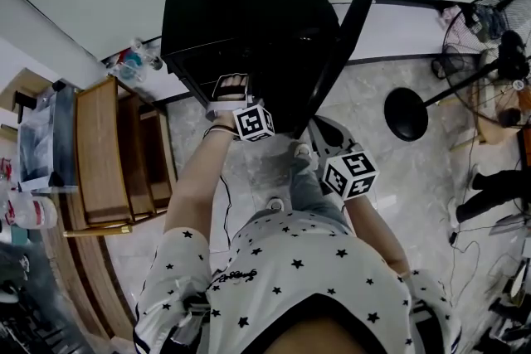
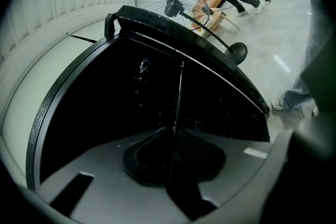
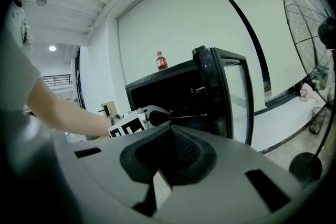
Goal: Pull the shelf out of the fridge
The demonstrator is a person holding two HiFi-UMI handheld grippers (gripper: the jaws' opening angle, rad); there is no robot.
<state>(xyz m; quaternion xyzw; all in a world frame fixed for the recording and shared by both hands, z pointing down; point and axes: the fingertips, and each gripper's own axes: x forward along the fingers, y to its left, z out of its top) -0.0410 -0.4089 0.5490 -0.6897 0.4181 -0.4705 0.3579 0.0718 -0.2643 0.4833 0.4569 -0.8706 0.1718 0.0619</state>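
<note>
The thin wire shelf (image 3: 190, 115) is pinched at its front edge by the left gripper (image 3: 157, 117) inside the small black fridge (image 1: 249, 4), whose door is open. Extraction appears barely begun. The shelf lies level, its front edge spanning the opening. The right gripper (image 3: 169, 129) is pressed together, empty, well clear.

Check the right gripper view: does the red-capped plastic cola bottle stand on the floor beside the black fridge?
No, the red-capped plastic cola bottle stands upright on top of the black fridge.
</note>
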